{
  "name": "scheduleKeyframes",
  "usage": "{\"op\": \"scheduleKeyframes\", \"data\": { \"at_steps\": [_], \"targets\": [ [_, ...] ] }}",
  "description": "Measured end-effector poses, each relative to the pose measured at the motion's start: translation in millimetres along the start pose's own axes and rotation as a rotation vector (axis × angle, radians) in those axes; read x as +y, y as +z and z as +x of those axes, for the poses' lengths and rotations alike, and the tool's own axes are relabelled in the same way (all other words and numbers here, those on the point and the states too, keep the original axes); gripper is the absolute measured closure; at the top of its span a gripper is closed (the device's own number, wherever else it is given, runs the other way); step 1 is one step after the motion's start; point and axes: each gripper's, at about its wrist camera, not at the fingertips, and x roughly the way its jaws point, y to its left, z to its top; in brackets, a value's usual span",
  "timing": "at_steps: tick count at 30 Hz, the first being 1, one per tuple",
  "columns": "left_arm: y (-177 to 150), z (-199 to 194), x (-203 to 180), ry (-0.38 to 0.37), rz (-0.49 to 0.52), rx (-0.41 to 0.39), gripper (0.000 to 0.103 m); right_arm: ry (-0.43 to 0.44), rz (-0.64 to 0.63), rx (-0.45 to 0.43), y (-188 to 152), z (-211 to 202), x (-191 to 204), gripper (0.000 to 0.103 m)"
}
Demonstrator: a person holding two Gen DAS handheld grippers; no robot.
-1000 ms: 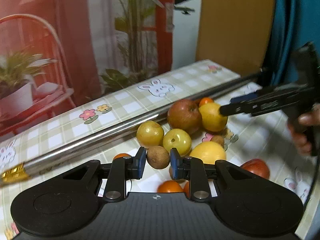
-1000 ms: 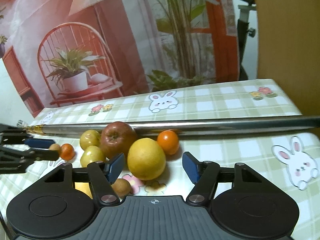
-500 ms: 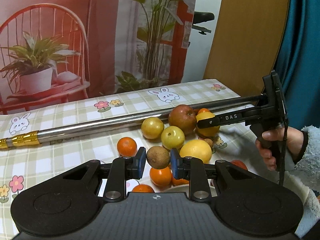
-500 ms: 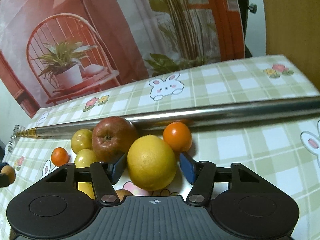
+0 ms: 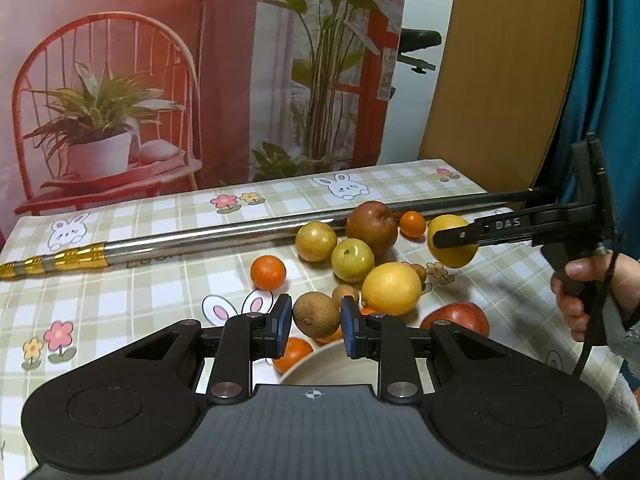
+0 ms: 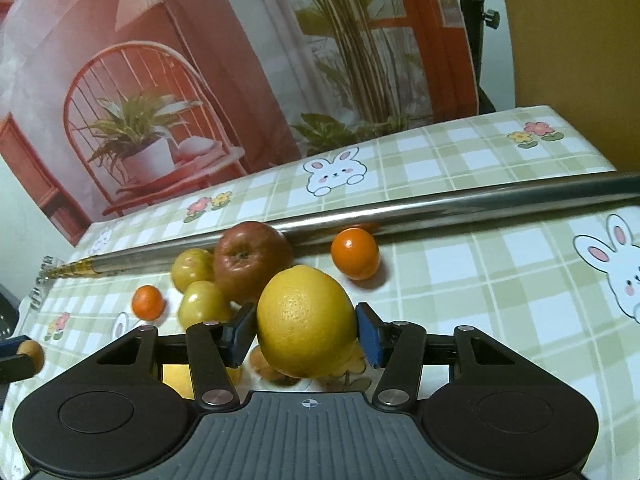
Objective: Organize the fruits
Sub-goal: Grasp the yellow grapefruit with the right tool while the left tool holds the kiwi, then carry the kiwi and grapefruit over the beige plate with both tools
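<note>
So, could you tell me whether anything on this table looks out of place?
Yes: a long metal pole with a gold-banded end lies across the tablecloth behind the fruits, touching the red apple. It is no fruit.

We see from two wrist fisheyes, each low over the worktop (image 5: 120, 280), close to the fruit, facing 12 o'clock toward the backdrop. Both share the steel rod (image 5: 208, 236) (image 6: 440, 204) and the red apple (image 5: 371, 222) (image 6: 250, 258).
</note>
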Motion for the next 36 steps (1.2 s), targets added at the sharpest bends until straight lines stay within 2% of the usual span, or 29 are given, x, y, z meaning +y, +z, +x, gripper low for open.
{"op": "scheduleKeyframes", "data": {
  "at_steps": [6, 13, 21, 24, 36],
  "targets": [
    [-13, -16, -5, 0.023, -0.027, -0.008, 0.075, 0.006, -0.013, -0.013, -10, -33, 19, 0.053],
    [-29, -37, -4, 0.055, -0.058, -0.003, 0.075, 0.052, -0.063, -0.004, -28, -65, 53, 0.053],
    [-42, -44, -5, 0.071, -0.077, 0.025, 0.075, 0.078, -0.146, 0.024, -48, -79, 90, 0.053],
    [-46, -43, -4, 0.058, -0.097, 0.038, 0.075, 0.097, -0.183, 0.052, -55, -79, 99, 0.053],
    [-58, -28, -3, 0.089, -0.102, 0.121, 0.075, 0.162, -0.405, 0.225, -77, -55, 133, 0.053]
  ]
}}
